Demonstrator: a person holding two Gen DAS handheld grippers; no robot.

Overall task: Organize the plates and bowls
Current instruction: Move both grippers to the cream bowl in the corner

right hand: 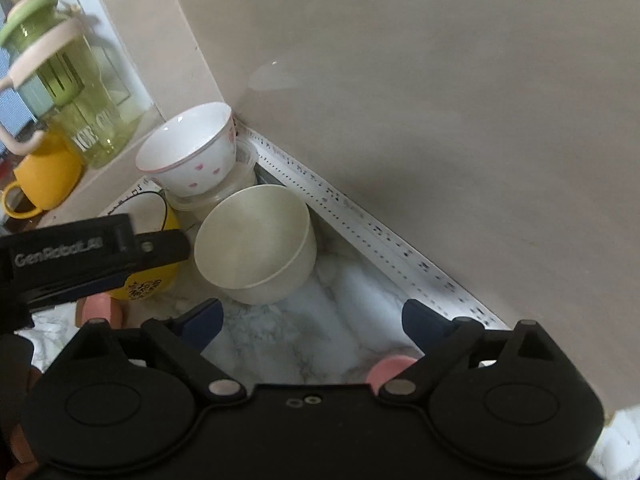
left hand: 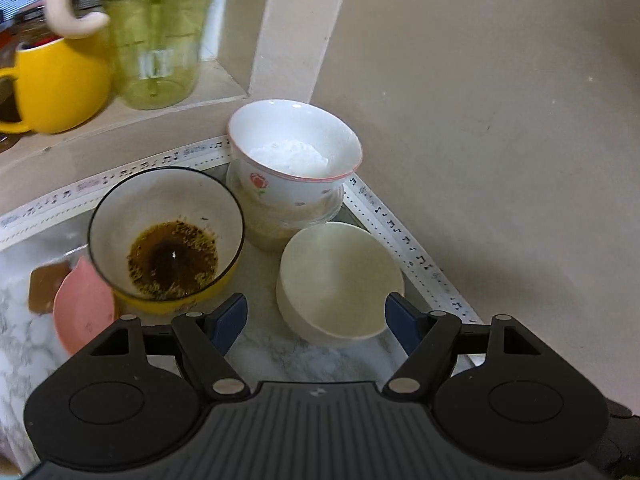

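Note:
A plain cream bowl (left hand: pixel 340 280) (right hand: pixel 256 240) stands on the marble counter near the wall corner. My left gripper (left hand: pixel 316 320) is open, its blue pads on either side of the bowl's near rim without touching. A yellow bowl (left hand: pixel 166 236) (right hand: pixel 152 276) with dark sauce residue sits to the left. A white bowl with pink flowers (left hand: pixel 296 152) (right hand: pixel 192 148) rests on a clear plastic container (left hand: pixel 288 216) in the corner. A pink dish (left hand: pixel 82 306) lies at far left. My right gripper (right hand: pixel 314 322) is open and empty, just short of the cream bowl.
A yellow mug (left hand: pixel 56 84) (right hand: pixel 44 176) and a green water bottle (left hand: pixel 160 32) (right hand: pixel 76 76) stand on a raised ledge at the back left. Beige walls (left hand: pixel 500 120) close the corner. Patterned tape (right hand: pixel 380 232) runs along the counter edge. The left gripper's body (right hand: pixel 80 252) shows in the right view.

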